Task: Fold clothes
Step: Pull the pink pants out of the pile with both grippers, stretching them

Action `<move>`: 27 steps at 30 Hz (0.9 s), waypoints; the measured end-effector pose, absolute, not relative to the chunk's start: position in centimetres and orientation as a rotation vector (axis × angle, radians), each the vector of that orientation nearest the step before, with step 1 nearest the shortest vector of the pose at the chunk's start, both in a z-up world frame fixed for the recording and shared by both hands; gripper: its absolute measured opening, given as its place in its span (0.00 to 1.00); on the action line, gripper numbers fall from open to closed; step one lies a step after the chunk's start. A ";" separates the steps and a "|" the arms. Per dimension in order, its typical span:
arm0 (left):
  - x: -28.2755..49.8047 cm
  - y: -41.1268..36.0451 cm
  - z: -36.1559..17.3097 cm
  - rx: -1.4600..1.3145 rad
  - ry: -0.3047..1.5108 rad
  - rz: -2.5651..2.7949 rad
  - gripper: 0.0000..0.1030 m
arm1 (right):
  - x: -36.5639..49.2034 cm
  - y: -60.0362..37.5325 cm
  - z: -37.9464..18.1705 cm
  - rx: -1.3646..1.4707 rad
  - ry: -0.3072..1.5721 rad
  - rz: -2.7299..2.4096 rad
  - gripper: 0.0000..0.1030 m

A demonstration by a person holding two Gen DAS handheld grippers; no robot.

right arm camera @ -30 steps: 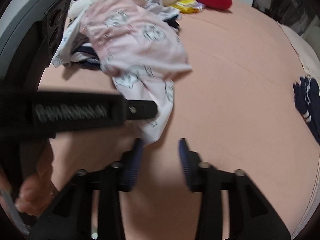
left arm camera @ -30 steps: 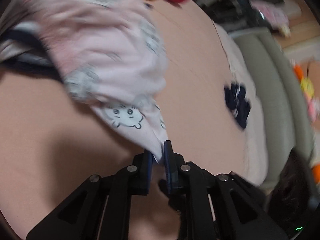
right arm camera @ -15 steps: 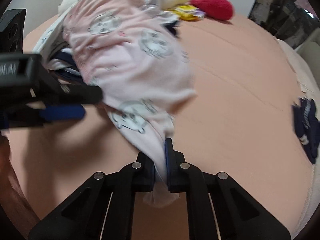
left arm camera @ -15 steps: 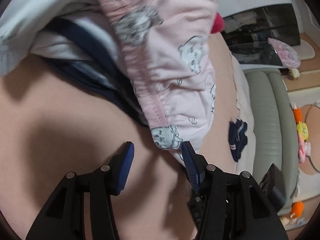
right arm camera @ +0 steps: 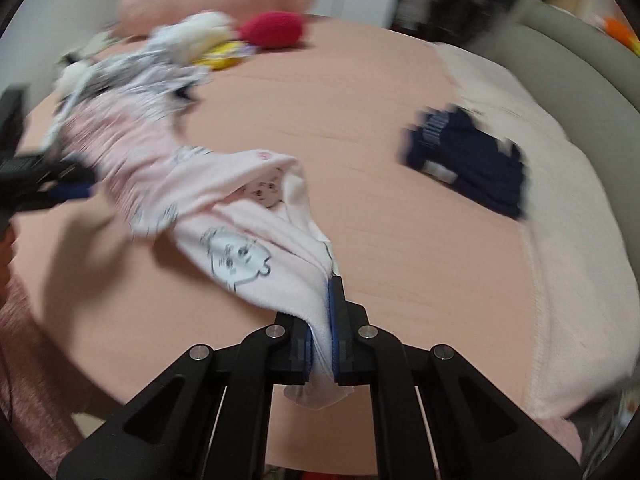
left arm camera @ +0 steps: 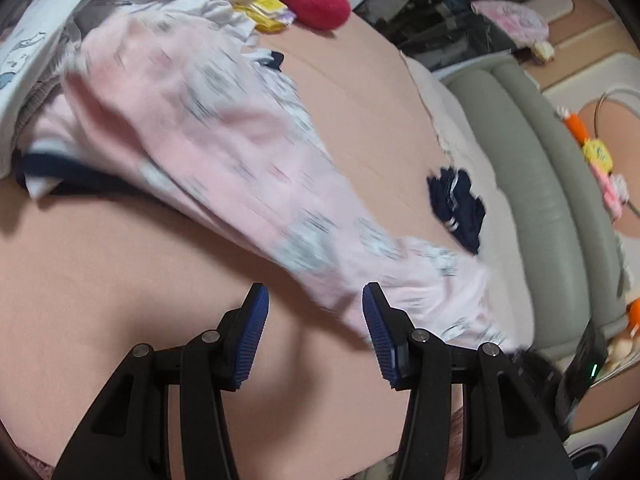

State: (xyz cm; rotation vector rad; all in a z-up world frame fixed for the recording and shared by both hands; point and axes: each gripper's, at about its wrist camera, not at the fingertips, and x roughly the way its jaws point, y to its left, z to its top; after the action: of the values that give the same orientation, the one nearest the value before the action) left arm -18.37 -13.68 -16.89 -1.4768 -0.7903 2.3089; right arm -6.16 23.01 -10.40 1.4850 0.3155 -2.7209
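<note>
The right gripper point(right arm camera: 322, 336) is clamped on one end of a pale pink cotton garment printed with cartoon faces point(right arm camera: 224, 216), which stretches away to the left over a salmon-pink bedsheet point(right arm camera: 340, 112). The left gripper point(left arm camera: 316, 334) is spread wide and empty, the garment point(left arm camera: 224, 160) draped just ahead of its blue-padded fingers point(left arm camera: 254, 332).

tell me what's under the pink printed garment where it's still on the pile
Under the pink garment a navy-and-white piece peeks out at the pile's edge, resting on the peach bed cover. Whatever lies deeper beneath is covered.
</note>
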 end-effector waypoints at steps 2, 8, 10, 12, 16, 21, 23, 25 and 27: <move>-18.5 -13.4 -17.4 -1.536 -0.729 2.333 0.49 | -7.8 24.3 -10.5 1.562 0.309 -2.793 0.07; -19.4 -13.4 -19.6 -1.617 -0.783 2.258 0.49 | -8.7 21.4 -10.7 1.568 0.258 -2.721 0.28; -19.6 -13.8 -20.2 -1.599 -0.861 2.203 0.49 | -8.2 18.1 -11.0 1.507 0.297 -2.635 0.35; -19.8 -14.3 -20.7 -1.581 -0.939 2.169 0.49 | -8.2 15.1 -11.8 1.475 0.324 -2.547 0.44; -20.1 -14.4 -21.6 -1.581 -0.959 2.179 0.48 | -9.3 10.4 -15.0 1.456 0.422 -2.450 0.62; -19.8 -17.2 -19.7 -1.486 -0.977 2.304 0.40 | -10.8 11.0 -15.5 1.470 0.472 -2.581 0.56; -19.9 -17.8 -18.9 -1.453 -0.960 2.375 0.40 | -11.3 11.8 -15.3 1.479 0.477 -2.650 0.49; -19.7 -18.3 -17.9 -1.473 -0.829 2.477 0.40 | -11.9 12.5 -15.0 1.487 0.482 -2.719 0.49; -19.3 -17.5 -16.7 -1.500 -0.551 2.566 0.40 | -12.0 13.1 -14.6 1.478 0.527 -2.809 0.49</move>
State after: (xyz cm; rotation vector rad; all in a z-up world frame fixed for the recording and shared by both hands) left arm -19.27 -17.50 -16.72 -1.5001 -0.5506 2.5660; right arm -11.95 13.10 -14.61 1.4779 0.5266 -2.8092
